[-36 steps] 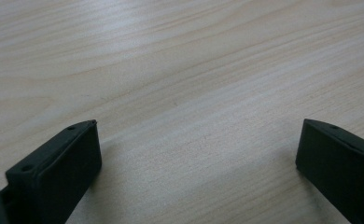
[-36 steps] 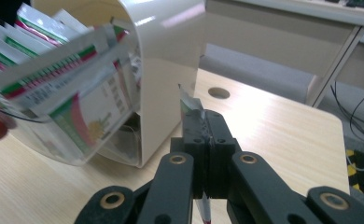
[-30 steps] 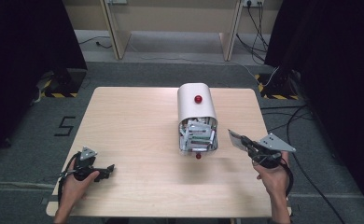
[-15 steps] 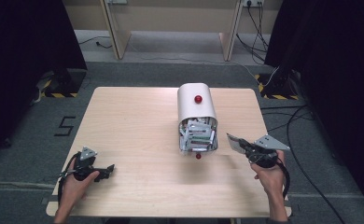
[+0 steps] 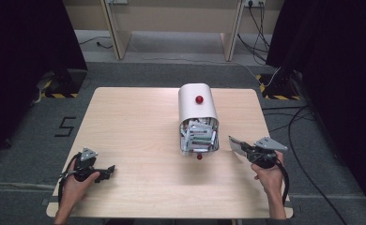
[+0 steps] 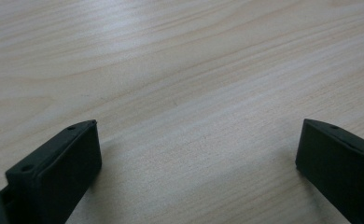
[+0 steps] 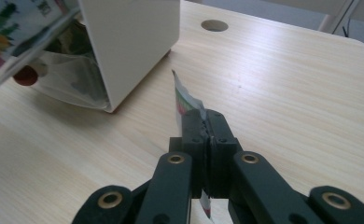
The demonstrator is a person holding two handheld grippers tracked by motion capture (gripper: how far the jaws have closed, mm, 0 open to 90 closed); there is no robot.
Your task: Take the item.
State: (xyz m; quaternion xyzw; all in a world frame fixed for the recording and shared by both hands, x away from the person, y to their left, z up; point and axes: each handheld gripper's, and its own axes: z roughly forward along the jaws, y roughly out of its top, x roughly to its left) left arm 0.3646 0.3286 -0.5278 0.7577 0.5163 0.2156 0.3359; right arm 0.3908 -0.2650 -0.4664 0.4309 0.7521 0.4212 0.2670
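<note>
Pale wood-grain desk (image 5: 139,117) is carrying the whole setup. Starting at the near-left corner, the left gripper (image 5: 107,169) is resting low on the desk in the person's left hand (image 5: 75,185), its jaws standing wide apart with nothing but bare wood between them; the left gripper view confirms this (image 6: 194,154). It is judged to be parked there to keep out of the working area.

Toward the middle, nearer the far edge, a white bin (image 5: 197,105) with a red knob (image 5: 199,99) is lying on its side, its mouth facing the near edge, so the sachets (image 5: 199,136) packed inside are presenting themselves for picking. A second red knob (image 5: 199,157) is lying on the desk just before the mouth.

At the right edge, the right gripper (image 5: 237,147) is holding a single flat sachet (image 7: 184,100) (image 5: 235,144), jaws closed tight on its lower end. That packet is standing on edge, off the desk, just beside the bin's right wall. The edge-on pinch is judged to suit so thin an item; it appears to be on its way to being set down apart from the bin.
</note>
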